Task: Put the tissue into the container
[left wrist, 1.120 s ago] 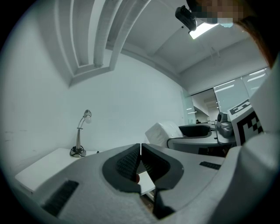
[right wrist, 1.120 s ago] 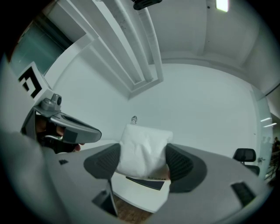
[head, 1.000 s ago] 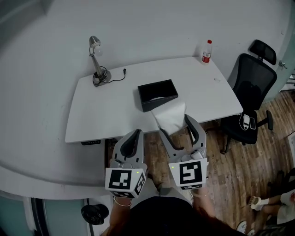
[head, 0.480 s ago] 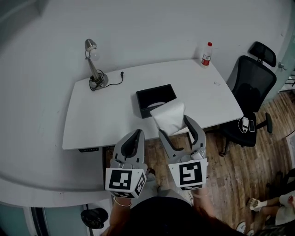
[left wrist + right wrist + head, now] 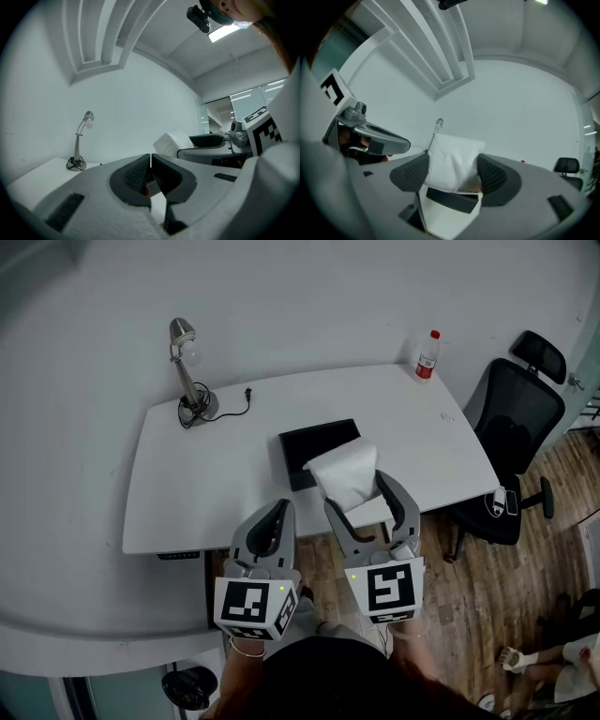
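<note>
On my feed the right gripper (image 5: 453, 174) has its fingers (image 5: 410, 171) spread about halfway, and both ribbed pads press against the sides of the tissue (image 5: 453, 160), a puffy white wad that bulges up past the fingertips. From the head view the tissue hangs in the air over the near part of the tabletop (image 5: 211, 488), partly covering the near right corner of the container (image 5: 307, 448), a shallow black box that sits near the middle of the tabletop, a little toward the near edge. In the right gripper view the container's dark wall shows just below the tissue, between the two fingers; I cannot tell whether the tissue touches it. My left gripper (image 5: 150, 160) has its fingers pressed flat together with nothing between them, and it hovers off the near edge of the tabletop, just beside the right one. A desk lamp (image 5: 187, 371) stands at the far left corner with its cord curled by the base, a bottle (image 5: 427, 354) with a red label stands at the far right corner, and a black office chair (image 5: 514, 432) sits off the right edge.
</note>
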Demonstrator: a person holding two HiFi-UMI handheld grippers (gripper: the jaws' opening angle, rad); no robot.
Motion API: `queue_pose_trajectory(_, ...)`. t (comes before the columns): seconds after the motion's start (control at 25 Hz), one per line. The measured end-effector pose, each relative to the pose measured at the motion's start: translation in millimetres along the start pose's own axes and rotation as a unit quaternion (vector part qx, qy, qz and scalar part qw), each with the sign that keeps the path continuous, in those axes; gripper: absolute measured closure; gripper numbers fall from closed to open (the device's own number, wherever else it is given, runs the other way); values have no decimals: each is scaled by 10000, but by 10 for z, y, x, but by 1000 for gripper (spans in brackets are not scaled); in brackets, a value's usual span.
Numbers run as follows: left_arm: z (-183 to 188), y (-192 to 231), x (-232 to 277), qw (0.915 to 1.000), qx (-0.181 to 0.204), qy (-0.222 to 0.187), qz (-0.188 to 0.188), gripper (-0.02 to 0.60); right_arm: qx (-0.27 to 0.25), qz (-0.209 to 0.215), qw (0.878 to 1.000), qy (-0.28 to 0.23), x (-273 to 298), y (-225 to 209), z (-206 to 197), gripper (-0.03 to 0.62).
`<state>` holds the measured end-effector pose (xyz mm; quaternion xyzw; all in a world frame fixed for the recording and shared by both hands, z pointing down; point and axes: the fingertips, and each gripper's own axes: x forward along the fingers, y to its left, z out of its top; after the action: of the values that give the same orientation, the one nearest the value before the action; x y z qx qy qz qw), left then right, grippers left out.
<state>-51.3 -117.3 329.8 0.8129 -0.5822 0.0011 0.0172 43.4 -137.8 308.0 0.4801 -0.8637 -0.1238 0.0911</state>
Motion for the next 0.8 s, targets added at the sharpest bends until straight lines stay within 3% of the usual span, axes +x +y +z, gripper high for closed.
queue_pose_trajectory(0.8,22,421,529,9996,-173,-66,-231,554,31,-133,9996,238,629,-120,-87,250)
